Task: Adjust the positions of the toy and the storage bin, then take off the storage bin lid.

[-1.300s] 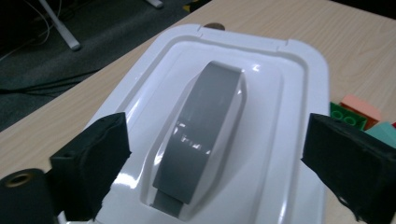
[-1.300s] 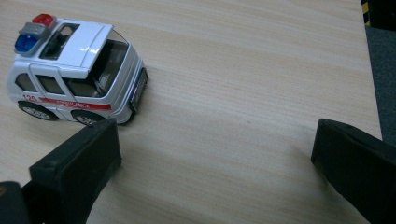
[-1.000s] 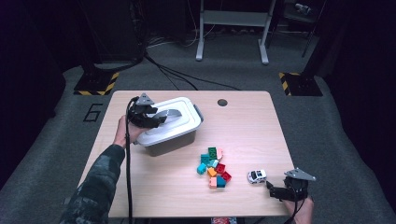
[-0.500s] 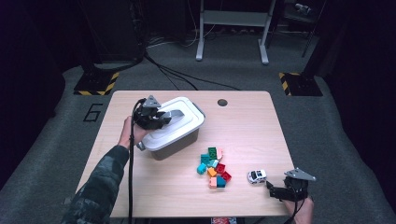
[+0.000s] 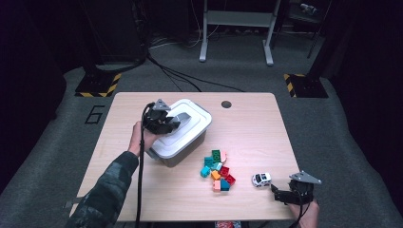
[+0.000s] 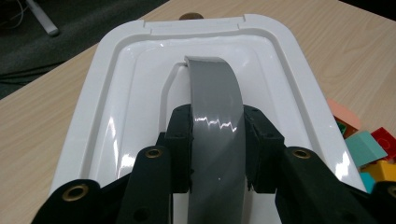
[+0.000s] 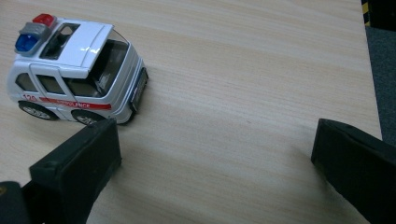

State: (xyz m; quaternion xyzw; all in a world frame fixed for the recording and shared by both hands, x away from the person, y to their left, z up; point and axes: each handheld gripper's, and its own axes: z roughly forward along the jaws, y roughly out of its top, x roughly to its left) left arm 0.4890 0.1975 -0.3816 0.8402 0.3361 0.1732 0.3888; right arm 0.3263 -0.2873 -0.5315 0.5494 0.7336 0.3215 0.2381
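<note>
My left gripper (image 6: 217, 154) has just closed its jaws on the glossy grey arched handle (image 6: 215, 112) of the white plastic lid (image 6: 126, 93), which sits on the grey lidded storage box (image 5: 183, 142) at the table's left; pads press both handle edges, so I'd lift straight up, keeping the lid level so it doesn't jam on the rim. My right gripper (image 7: 215, 154) rests with jaws wide and empty on the light wooden table (image 7: 243, 70), just beside the white toy police van (image 7: 74, 84); I'd keep it parked clear of the pile of coloured plastic bricks (image 5: 217, 169).

A glossy white plastic lid (image 6: 140, 93) with a shiny grey plastic handle (image 6: 217, 140) sits on a pale matt wood-grain table (image 5: 252, 128). Matt black jaws; a glossy plastic toy police car (image 7: 74, 88) alongside.
</note>
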